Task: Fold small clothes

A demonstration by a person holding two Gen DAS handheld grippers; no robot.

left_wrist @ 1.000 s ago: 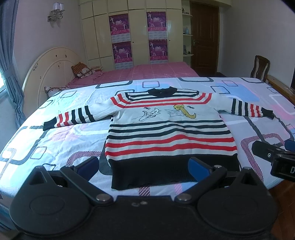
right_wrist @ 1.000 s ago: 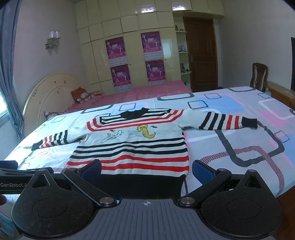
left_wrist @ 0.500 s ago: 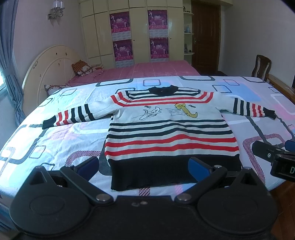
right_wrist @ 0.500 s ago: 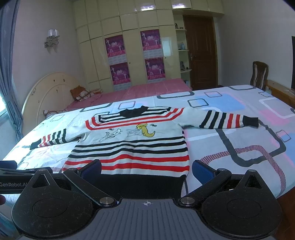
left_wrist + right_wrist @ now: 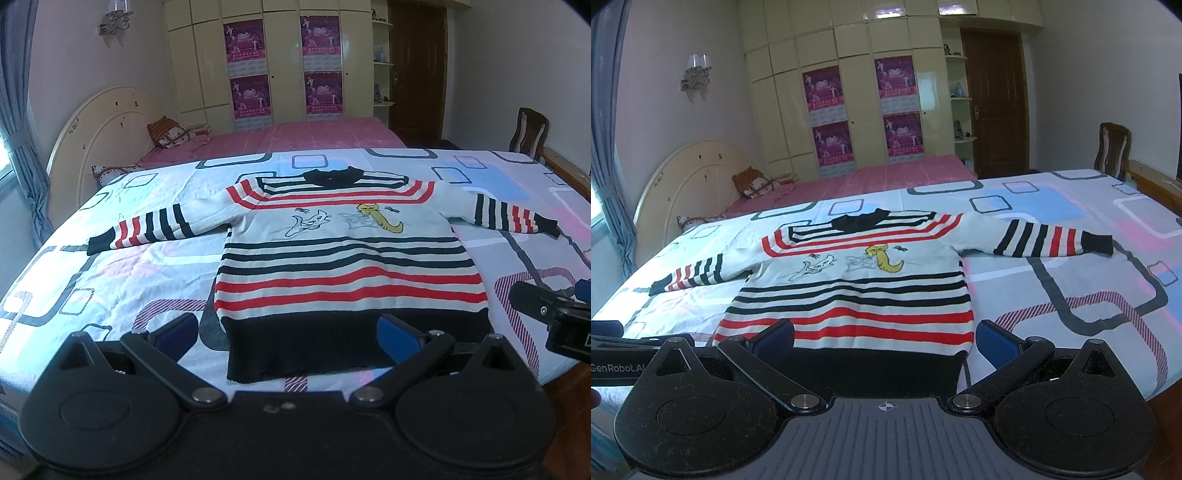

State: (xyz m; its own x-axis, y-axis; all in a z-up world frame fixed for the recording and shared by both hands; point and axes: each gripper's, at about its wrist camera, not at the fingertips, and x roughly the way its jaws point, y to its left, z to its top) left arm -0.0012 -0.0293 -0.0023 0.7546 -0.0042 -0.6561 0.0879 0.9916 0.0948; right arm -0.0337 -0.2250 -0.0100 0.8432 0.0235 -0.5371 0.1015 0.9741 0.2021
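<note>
Bedspread (image 5: 122,258) w/ rounded-square print covers the bed and carries the whole job. Striped sweater (image 5: 343,266) lies flat on it, face up, both sleeves spread wide, black hem nearest me, collar at far end. No fold made yet; task at its start, by my judgement.

Change vs. a second ago: slight. Both cams sit a bit higher, so sweater shows a touch lower in frame; garment itself has not moved, no crease added. Reads as me settling over the hem before a first grab, nothing more.

My left jaws (image 5: 286,332): spread wide, nothing between them, hanging above hem's left half. My right jaws (image 5: 884,338): likewise spread, empty, over hem's right corner. Right unit's side shows at the left cam's right edge; left unit's body at the right cam's left edge.

Hidden/unclear:
- Near hem edge partly covered by my own housings in both views, esp. right cam.
- Whether the blue pads (image 5: 774,334) touch fabric: can't tell.
- Left cuff (image 5: 659,287) small, dim in right cam.
- Back layer of sweater not visible; bunching underneath unknown.
</note>
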